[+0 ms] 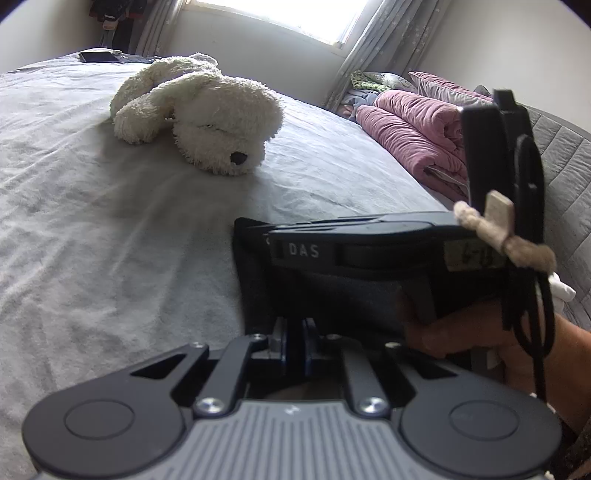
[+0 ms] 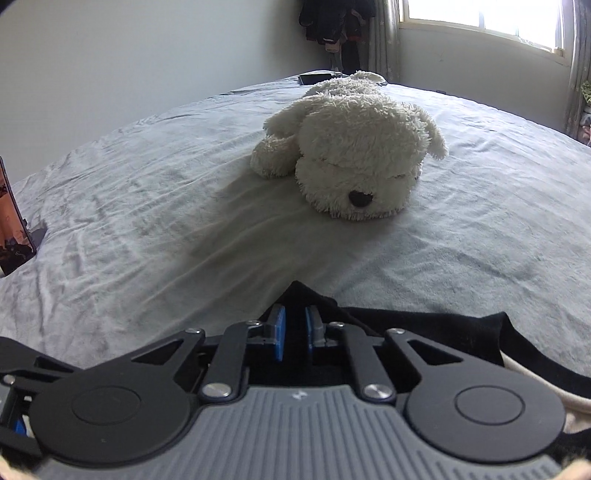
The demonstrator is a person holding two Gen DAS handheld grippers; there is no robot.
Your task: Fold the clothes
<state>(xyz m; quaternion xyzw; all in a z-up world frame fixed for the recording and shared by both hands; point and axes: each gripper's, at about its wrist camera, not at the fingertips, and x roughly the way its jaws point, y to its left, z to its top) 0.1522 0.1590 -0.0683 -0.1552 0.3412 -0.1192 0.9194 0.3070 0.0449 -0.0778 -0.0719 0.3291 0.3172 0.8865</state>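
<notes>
The dark garment (image 1: 258,280) is lying on the bed (image 1: 110,221), on the near side of the white stuffed dog (image 1: 207,114), with a stretch of bare grey sheet lying between the two. Both grippers are working at it.

The left gripper (image 1: 294,341) is pinching a fold of the dark cloth: its blue-edged fingers (image 1: 282,341) are sitting close together with the fabric running between them. Just beyond it, the other gripper's black body is crossing the left wrist view sideways, and the person's right hand (image 1: 480,332) is wrapping around its handle. A tuft of beige cord (image 1: 517,240) is tied onto that body.

In the right wrist view, the right gripper (image 2: 294,338) is holding a raised corner of the same garment (image 2: 424,328). Its blue pads (image 2: 280,338) are standing nearly closed, with black cloth filling the narrow gap and peaking up just past the tips, toward the stuffed dog (image 2: 351,147). The rest of the garment is spreading off to one side along the bed (image 2: 147,221), low in the view.

The dog itself is lying flat on its belly, nose pointing toward the grippers. Beyond the dog, at the far edge of the bed, a dark phone-like slab (image 1: 98,56) is resting. Off to the dog's side, a rolled mauve blanket (image 1: 410,136) is lying by a quilted grey headboard (image 1: 561,177), and a curtained window (image 1: 280,14) is letting in daylight behind it all.
</notes>
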